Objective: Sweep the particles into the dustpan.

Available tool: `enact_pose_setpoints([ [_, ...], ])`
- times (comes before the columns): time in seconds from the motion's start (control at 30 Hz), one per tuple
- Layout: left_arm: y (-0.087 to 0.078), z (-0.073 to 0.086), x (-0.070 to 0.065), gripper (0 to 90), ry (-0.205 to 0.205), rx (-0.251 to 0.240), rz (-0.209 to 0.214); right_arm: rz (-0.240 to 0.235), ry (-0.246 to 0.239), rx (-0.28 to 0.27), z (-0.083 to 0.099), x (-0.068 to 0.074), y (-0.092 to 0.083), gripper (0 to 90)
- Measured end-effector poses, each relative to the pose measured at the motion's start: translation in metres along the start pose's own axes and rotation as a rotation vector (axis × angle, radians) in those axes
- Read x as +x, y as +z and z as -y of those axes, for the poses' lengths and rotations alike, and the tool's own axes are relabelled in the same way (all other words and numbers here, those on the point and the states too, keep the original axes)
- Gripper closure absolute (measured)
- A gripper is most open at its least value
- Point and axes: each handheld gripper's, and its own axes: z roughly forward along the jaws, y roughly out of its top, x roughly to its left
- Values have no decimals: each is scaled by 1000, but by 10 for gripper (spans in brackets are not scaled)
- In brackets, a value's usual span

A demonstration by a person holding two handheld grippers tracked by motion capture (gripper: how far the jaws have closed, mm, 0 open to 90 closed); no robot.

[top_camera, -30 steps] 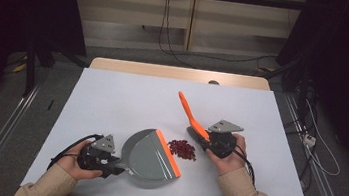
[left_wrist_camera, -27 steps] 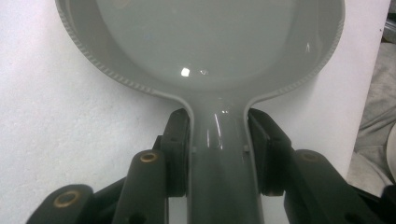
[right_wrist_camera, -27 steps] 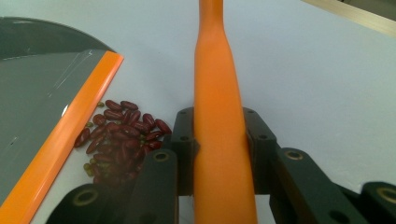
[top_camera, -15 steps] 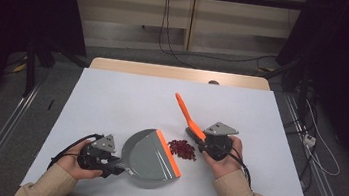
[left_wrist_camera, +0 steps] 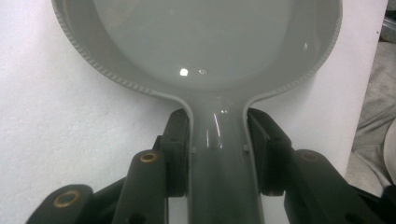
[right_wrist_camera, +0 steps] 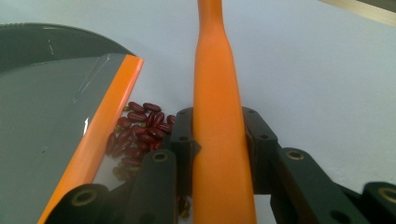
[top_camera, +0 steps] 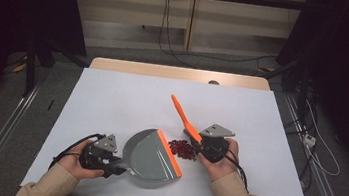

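Two tools share the work before us: the left tool (top_camera: pixel 113 163) pinches the grey handle of the dustpan (top_camera: pixel 147 159), its pads pressed on either side of the neck in the left gripper view, and the right tool (top_camera: pixel 202 147) is clamped on the orange brush (top_camera: pixel 180 113), whose long handle slants up and away toward the far side of the bench (top_camera: pixel 112 95). We find the pile of red beans (top_camera: pixel 183 149) lying on the bench just right of the dustpan's orange lip (top_camera: pixel 169 153), between that lip and the right tool, close to the near edge. Of the dustpan's hollow we see only bare grey plastic, with no bean inside it. We cannot see the bristle end of the brush, which we take to be hidden under the right hand (top_camera: pixel 220 159), so whether it touches the beans is uncertain. We judge the risks to be these: a quick or hard stroke could scatter the round beans sideways past the ends of the lip; if the lip does not sit flat on the bench, beans may roll underneath it; and the pan could slide leftward under the push unless the left tool holds it firm.
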Motion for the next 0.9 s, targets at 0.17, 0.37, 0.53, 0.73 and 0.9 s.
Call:
enact_pose_setpoints([
  [0.17,1,-2,-1,627,-2,3,-1,-12,21,-6,0,4,0,703],
  [0.37,3,-4,-1,627,-6,1,4,-12,34,-9,0,9,0,703],
  [0.53,5,-6,-1,627,-9,2,8,-16,42,-14,0,14,1,703],
  [0.73,6,-9,-2,626,-12,9,13,-20,53,-20,-1,19,1,703],
  [0.9,8,-11,-3,625,-23,12,15,-30,65,-30,0,21,2,701],
])
